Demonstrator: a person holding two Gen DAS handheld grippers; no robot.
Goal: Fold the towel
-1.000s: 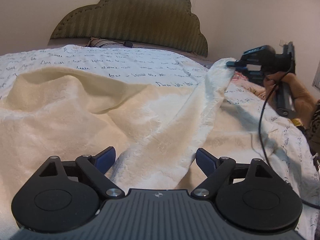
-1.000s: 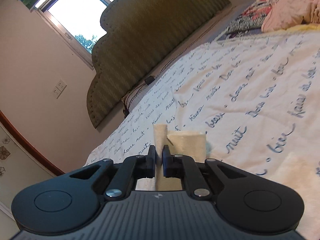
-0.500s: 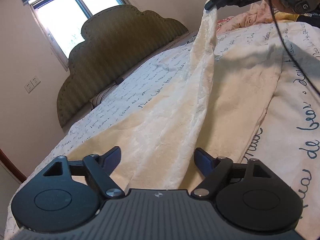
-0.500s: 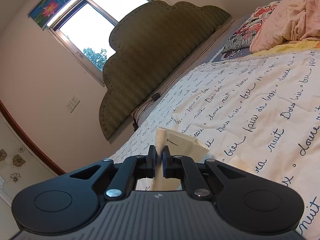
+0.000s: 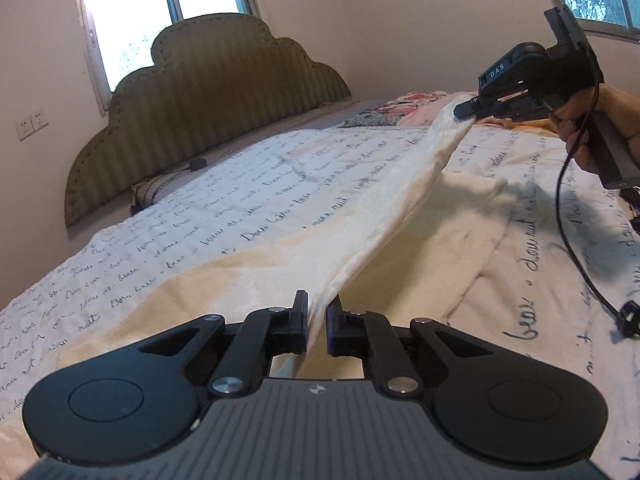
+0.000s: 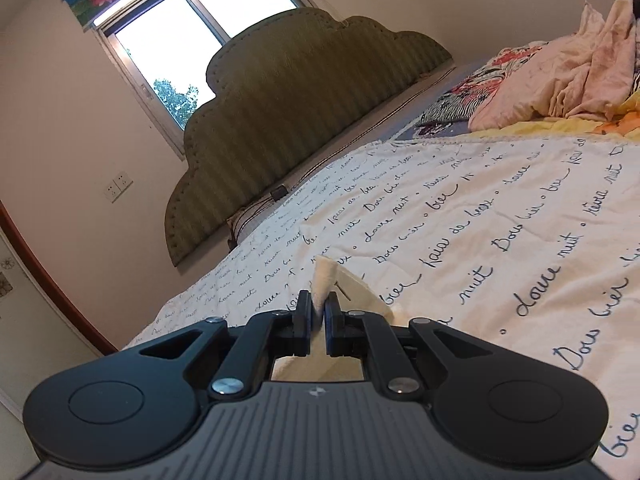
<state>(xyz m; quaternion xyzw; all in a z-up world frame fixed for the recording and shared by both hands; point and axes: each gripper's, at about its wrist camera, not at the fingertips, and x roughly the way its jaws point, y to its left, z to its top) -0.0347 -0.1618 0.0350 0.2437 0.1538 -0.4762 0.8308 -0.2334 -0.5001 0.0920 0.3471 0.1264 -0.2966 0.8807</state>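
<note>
Bedroom, padded green headboard [image 5: 208, 92] under a window; bedspread [image 5: 256, 196] printed with handwriting covers the mattress. Cream towel [image 5: 280, 276] lies across it, one long edge lifted off the bed.

Left side: my left gripper [image 5: 317, 320] has closed since half a second ago. Its jaws stood wide apart around the towel edge then; now they pinch the fabric between them.

Right side: my right gripper [image 6: 316, 320], seen from the left view at [image 5: 466, 110], clamps the far corner as before, a tuft of cloth poking above the jaws. A hand [image 5: 592, 120] holds its handle.

Judgement: both ends of one edge are now secured and the span between runs taut, so the towel is ready to be carried over for a fold.
</note>
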